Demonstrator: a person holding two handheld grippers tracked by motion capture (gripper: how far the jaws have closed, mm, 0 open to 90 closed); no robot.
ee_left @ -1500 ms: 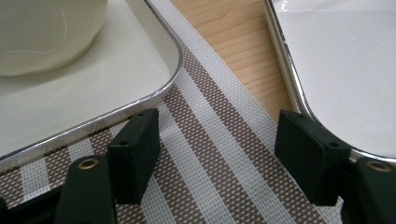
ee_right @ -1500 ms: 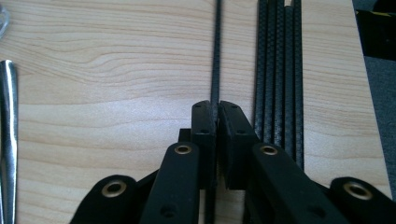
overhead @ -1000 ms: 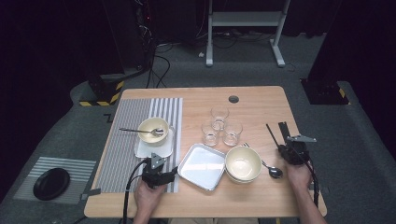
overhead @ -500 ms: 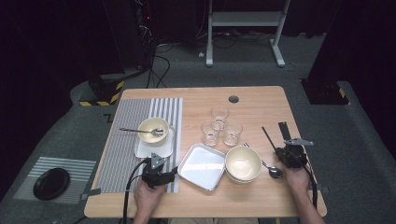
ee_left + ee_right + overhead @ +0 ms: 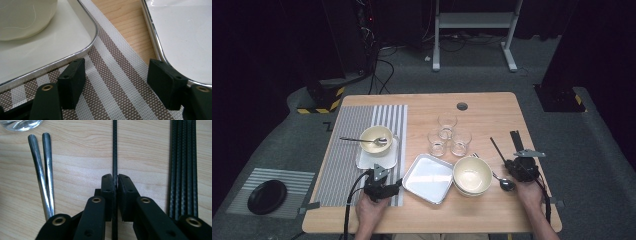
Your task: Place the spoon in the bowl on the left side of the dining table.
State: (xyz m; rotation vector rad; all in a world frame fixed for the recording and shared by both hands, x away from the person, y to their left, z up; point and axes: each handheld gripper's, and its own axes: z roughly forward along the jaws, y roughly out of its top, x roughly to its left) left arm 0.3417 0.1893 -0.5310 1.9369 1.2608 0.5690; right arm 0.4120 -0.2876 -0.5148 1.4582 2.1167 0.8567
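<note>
My right gripper (image 5: 513, 162) (image 5: 115, 180) lies on the table's right side, shut on a thin black chopstick (image 5: 497, 149) (image 5: 115, 150) that runs between its pads. Its jaws have just been opening a little, and the stick is still between them. A bundle of black chopsticks (image 5: 183, 165) (image 5: 515, 137) lies just to its right. Over the striped placemat (image 5: 115, 65) (image 5: 347, 150) my left gripper (image 5: 387, 183) (image 5: 116, 80) stands open with nothing between its jaws. It sits between the small tray (image 5: 50, 45) holding a bowl and the empty metal tray (image 5: 182, 37) (image 5: 428, 177).
A cream bowl with a spoon (image 5: 376, 138) sits on the small tray. Stacked bowls (image 5: 472, 175) stand right of the empty tray, with three glasses (image 5: 446, 136) behind. Two metal handles (image 5: 41, 170) lie left of my right gripper, and a spoon (image 5: 505, 184) lies beside it. A black plate (image 5: 267, 196) lies off the table's left.
My right gripper and the chopstick in it have shifted slightly left, toward the bowls. The left gripper has kept still.
</note>
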